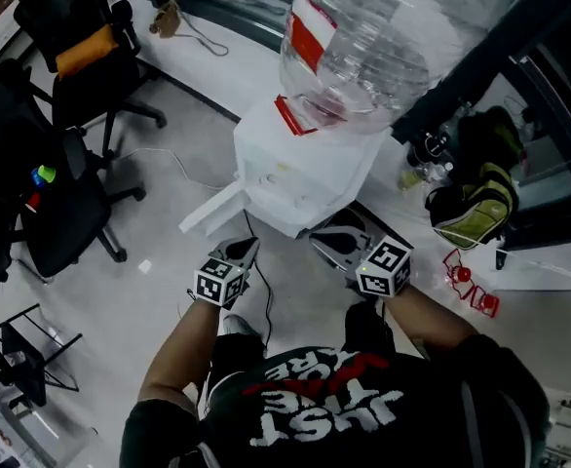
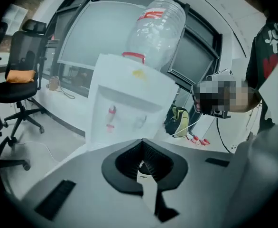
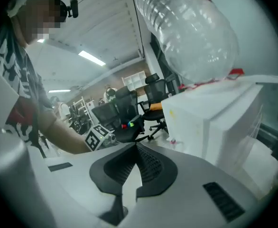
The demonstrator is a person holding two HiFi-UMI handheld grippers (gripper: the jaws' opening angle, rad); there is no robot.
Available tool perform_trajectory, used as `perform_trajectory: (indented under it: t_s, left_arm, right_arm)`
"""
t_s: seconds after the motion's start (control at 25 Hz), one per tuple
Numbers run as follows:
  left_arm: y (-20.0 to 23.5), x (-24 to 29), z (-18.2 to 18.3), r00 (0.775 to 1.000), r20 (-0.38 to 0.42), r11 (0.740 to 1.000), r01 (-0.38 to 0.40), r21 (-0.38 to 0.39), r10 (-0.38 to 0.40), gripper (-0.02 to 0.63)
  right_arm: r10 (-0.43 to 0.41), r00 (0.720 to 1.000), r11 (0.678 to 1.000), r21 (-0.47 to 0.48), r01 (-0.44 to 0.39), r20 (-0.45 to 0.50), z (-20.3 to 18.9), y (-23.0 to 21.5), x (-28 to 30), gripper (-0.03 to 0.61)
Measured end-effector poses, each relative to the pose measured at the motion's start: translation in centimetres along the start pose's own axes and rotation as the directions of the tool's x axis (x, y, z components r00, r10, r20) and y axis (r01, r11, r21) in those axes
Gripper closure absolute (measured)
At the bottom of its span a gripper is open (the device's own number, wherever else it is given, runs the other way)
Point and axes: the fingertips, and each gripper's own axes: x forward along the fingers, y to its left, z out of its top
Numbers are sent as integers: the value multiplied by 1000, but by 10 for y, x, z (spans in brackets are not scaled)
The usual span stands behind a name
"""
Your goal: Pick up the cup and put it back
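Left gripper (image 1: 235, 261) and right gripper (image 1: 339, 245) side by side before dispenser (image 1: 300, 178), fingers of both clenched together, empty. Bottle (image 1: 363, 37) atop dispenser.

Water dispenser (image 1: 300, 178): 1; inverted bottle (image 1: 363, 37) on it: 1; office chairs: 2, chair with orange cushion (image 1: 81, 57), dark chair (image 1: 57, 203); grippers: 2, left gripper (image 1: 244, 250), right gripper (image 1: 332, 239); bag (image 1: 475, 198): 1

Both forearms reach forward, left hand-held gripper (image 1: 241, 253) and right hand-held gripper (image 1: 336, 242) empty, jaws together.
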Motion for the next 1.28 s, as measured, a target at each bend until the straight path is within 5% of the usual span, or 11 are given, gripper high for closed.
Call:
perform_trajectory:
  t_s: [0.4, 0.76, 1.08, 1.28]
  left_arm:
    - [132, 181, -167, 995, 7, 988, -95, 122, 95, 606]
    - [214, 308, -270, 995, -36, 967, -85, 238, 96, 606]
    - [247, 381, -306, 978, -156, 841, -32, 541, 137, 606]
    - [245, 412, -324, 960, -244, 725, 74, 685, 133, 500]
  right_arm:
    - [118, 993, 988, -99, -116, 15, -181, -92, 131, 545]
    - [50, 998, 993, -106, -46, 28, -290, -131, 184, 546]
    - [-39, 999, 999, 6, 39, 9, -337, -154, 184, 546]
    - [-57, 998, 998, 37, 57, 9, -346, -165, 188, 545]
